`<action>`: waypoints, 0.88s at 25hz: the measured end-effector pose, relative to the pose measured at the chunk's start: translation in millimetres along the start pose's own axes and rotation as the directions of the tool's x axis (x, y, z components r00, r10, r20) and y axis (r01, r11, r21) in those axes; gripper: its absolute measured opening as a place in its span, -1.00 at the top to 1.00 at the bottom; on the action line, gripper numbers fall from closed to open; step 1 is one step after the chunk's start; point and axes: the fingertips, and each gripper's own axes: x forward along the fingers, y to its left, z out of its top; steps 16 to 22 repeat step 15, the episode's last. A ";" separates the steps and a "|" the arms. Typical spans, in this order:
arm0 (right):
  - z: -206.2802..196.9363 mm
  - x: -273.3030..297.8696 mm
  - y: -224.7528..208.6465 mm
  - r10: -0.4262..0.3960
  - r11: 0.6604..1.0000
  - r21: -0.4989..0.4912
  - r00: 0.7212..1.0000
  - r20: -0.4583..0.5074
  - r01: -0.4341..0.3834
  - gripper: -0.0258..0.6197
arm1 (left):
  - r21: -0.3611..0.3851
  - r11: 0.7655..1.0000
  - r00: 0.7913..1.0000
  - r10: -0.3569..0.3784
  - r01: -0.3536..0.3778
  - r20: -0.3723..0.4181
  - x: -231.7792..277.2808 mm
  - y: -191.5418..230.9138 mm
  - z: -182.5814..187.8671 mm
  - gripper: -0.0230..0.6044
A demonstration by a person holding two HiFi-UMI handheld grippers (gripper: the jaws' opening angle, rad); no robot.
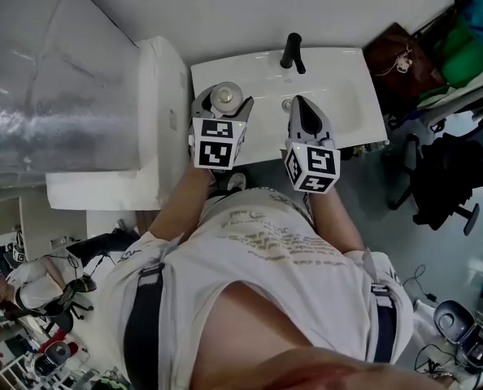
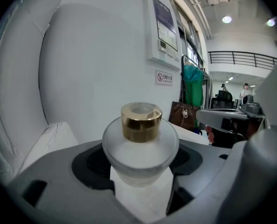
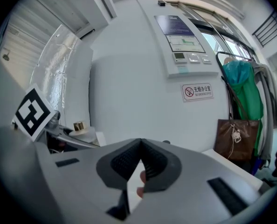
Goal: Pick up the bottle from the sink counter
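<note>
A frosted glass bottle with a gold cap sits between the jaws of my left gripper, above the left end of the white sink counter. In the left gripper view the bottle fills the gap and the left gripper is shut on its body. I cannot tell whether the bottle's base touches the counter. My right gripper hovers over the basin to the right, shut on nothing. In the right gripper view its jaws meet at the tip, and the bottle shows small at the left.
A black faucet stands at the back of the basin. A white ledge borders the counter's left side. To the right are a brown bag and a black office chair. A control panel hangs on the wall.
</note>
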 end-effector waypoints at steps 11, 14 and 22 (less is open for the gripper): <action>2.1 -4.1 5.1 0.015 1.000 0.007 1.000 0.010 -0.015 0.85 | -0.011 1.000 1.000 -0.008 0.008 -0.021 -5.3 -3.7 -5.7 -0.14; 1.5 -6.0 6.5 0.019 1.000 0.006 1.000 0.010 -0.019 0.85 | -0.015 1.000 1.000 -0.007 0.006 -0.031 -6.1 -2.6 -9.0 -0.14; 1.3 -6.6 6.9 0.019 1.000 0.007 1.000 0.009 -0.019 0.85 | -0.017 1.000 0.999 -0.006 0.006 -0.034 -6.2 -1.9 -10.1 -0.14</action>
